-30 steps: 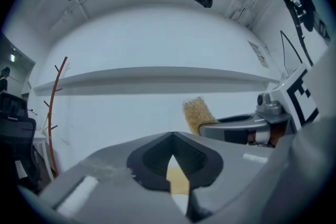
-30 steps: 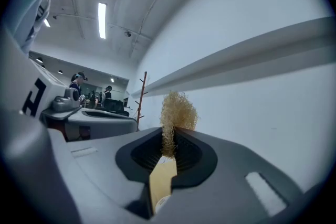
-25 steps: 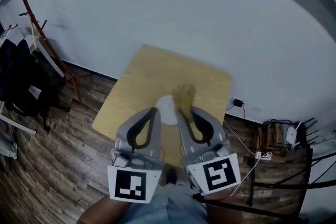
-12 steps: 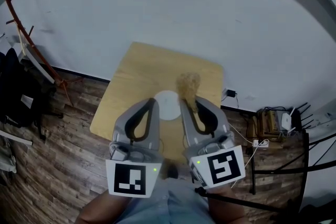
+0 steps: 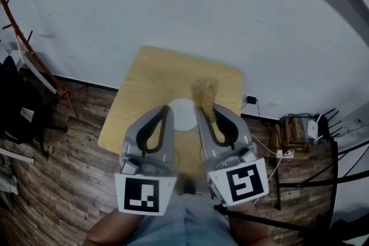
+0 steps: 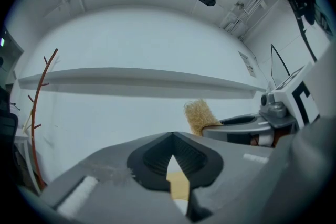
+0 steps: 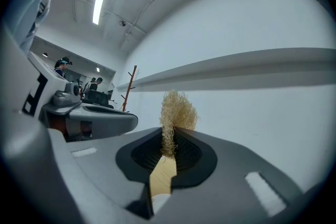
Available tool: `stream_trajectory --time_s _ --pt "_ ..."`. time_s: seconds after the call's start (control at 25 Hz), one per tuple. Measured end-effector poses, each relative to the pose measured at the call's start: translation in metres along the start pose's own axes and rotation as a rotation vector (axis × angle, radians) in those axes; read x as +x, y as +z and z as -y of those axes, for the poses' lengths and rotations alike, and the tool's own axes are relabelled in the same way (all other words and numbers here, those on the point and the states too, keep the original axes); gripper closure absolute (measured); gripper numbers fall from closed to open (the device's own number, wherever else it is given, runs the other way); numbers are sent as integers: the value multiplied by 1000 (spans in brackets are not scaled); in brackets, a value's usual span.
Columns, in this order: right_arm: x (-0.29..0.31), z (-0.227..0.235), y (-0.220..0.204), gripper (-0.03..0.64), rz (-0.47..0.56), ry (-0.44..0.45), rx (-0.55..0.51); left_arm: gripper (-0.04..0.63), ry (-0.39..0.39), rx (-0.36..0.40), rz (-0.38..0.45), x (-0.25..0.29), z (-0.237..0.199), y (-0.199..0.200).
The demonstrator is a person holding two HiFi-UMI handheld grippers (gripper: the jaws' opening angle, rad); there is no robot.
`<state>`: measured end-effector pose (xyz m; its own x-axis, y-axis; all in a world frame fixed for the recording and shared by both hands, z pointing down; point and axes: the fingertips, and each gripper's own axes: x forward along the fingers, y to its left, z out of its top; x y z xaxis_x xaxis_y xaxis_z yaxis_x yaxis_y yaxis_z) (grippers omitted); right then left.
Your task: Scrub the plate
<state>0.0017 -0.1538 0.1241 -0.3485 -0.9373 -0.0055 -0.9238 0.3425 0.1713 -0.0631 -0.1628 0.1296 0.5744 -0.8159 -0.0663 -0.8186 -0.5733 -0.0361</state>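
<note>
White plate (image 5: 182,117) sits on table (image 5: 150,78); right gripper (image 5: 203,109) clamps scrubber (image 5: 205,91) beside rim.

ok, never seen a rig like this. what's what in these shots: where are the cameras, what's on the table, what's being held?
There is no robot here. A person holds a two-jaw gripper in each hand, and the cubes with square markers are part of those grippers. The head view comes from a camera on the person's head, looking steeply down. The other two views come from cameras riding on each gripper, looking along its jaws.

On the wooden table lies one white plate. The right gripper is clamped on a straw-coloured fibrous scrubber, which sticks out past its tips. The left gripper has its jaws together with nothing between them.

Both gripper views face the wall, so the scrubber looks to be held up off the plate, not on it.
</note>
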Motion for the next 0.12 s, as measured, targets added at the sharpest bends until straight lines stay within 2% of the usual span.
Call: stream_trajectory --time_s 0.12 --pt "0 0 0 577 0 1 -4 575 -1 4 5 1 0 0"
